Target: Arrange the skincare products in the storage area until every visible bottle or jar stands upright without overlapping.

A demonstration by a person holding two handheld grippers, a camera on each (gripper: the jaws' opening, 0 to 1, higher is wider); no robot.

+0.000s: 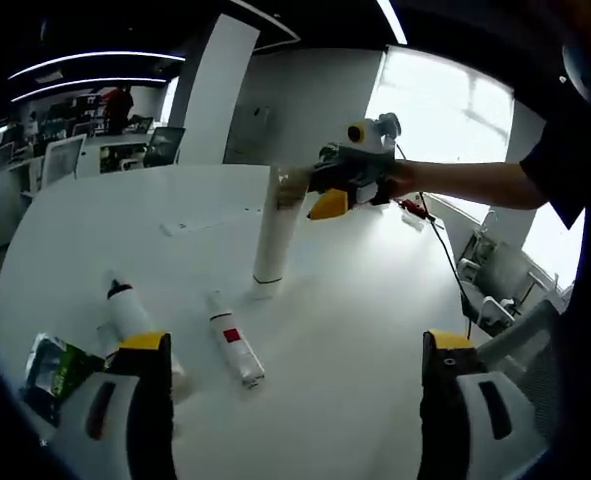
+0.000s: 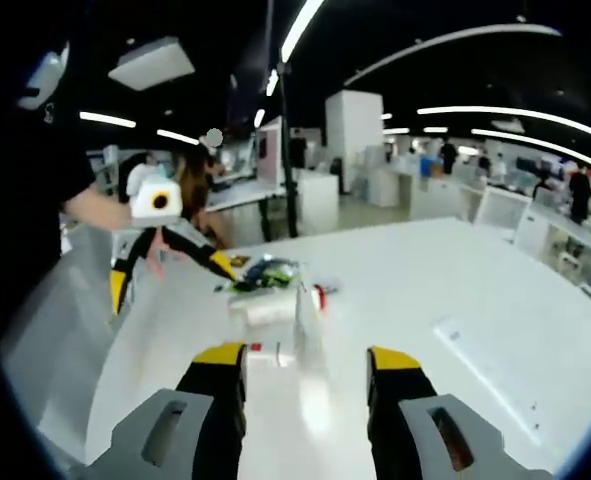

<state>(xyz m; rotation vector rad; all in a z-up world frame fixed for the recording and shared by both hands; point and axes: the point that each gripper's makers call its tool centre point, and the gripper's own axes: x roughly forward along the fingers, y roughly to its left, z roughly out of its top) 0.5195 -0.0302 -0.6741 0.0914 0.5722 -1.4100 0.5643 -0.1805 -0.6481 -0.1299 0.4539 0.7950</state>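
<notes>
One tall white tube [image 1: 273,236] stands upright mid-surface [image 1: 355,330], its top clenched by the right gripper [image 1: 297,190]. Nearer lie a red-labelled bottle [image 1: 235,348] and another (black-capped) [image 1: 130,315]; the left gripper [image 1: 293,345] hangs released.

tall tube [image 1: 273,238] upright mid-table [image 1: 375,300]; small tube [image 1: 237,348] lying nearer
</notes>
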